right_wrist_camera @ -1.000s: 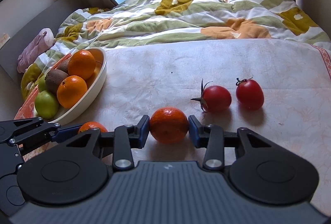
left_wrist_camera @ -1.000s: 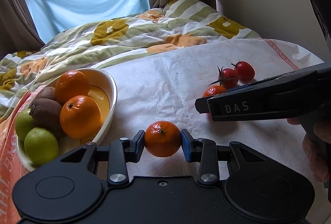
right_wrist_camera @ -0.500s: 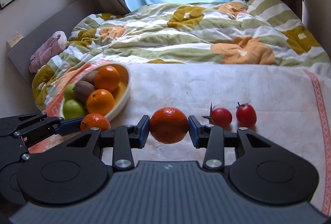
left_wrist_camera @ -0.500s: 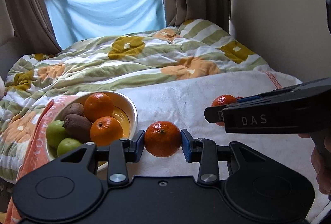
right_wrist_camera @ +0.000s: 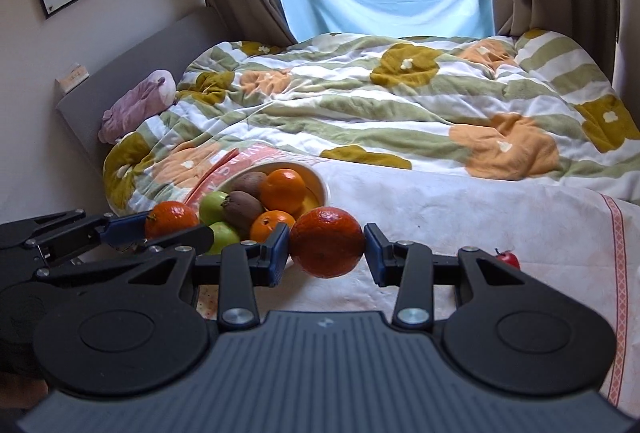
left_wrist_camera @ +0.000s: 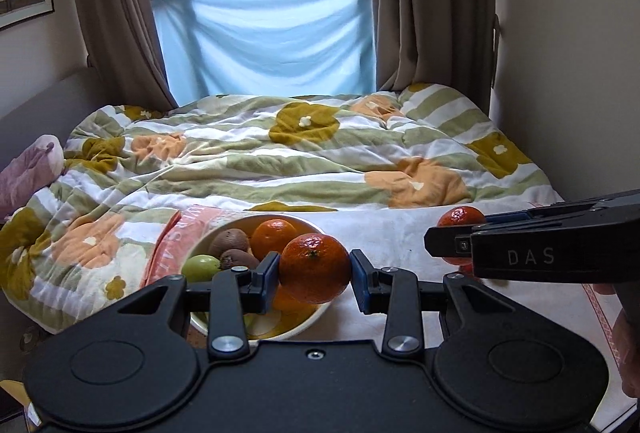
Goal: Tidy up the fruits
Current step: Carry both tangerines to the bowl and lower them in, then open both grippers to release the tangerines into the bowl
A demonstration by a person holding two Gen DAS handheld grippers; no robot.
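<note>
My left gripper (left_wrist_camera: 314,275) is shut on an orange mandarin (left_wrist_camera: 314,268) and holds it in the air above the near edge of a white bowl (left_wrist_camera: 298,325). The bowl holds oranges, kiwis and green fruit. My right gripper (right_wrist_camera: 326,249) is shut on a darker orange mandarin (right_wrist_camera: 326,242), lifted over the white cloth (right_wrist_camera: 460,217) to the right of the bowl (right_wrist_camera: 322,189). The right gripper (left_wrist_camera: 456,239) shows side-on in the left wrist view. A red tomato (right_wrist_camera: 507,259) lies on the cloth, mostly hidden by the right gripper.
A striped flowered quilt (left_wrist_camera: 300,153) covers the bed behind the cloth. A pink soft toy (right_wrist_camera: 138,105) lies at the left by the grey headboard. Curtains and a blue sheet hang at the window. The wall is close on the right.
Both grippers have risen with their mandarins, so the bed looks lower and farther. The left one has moved over the bowl; the tomatoes have dropped mostly out of sight.
</note>
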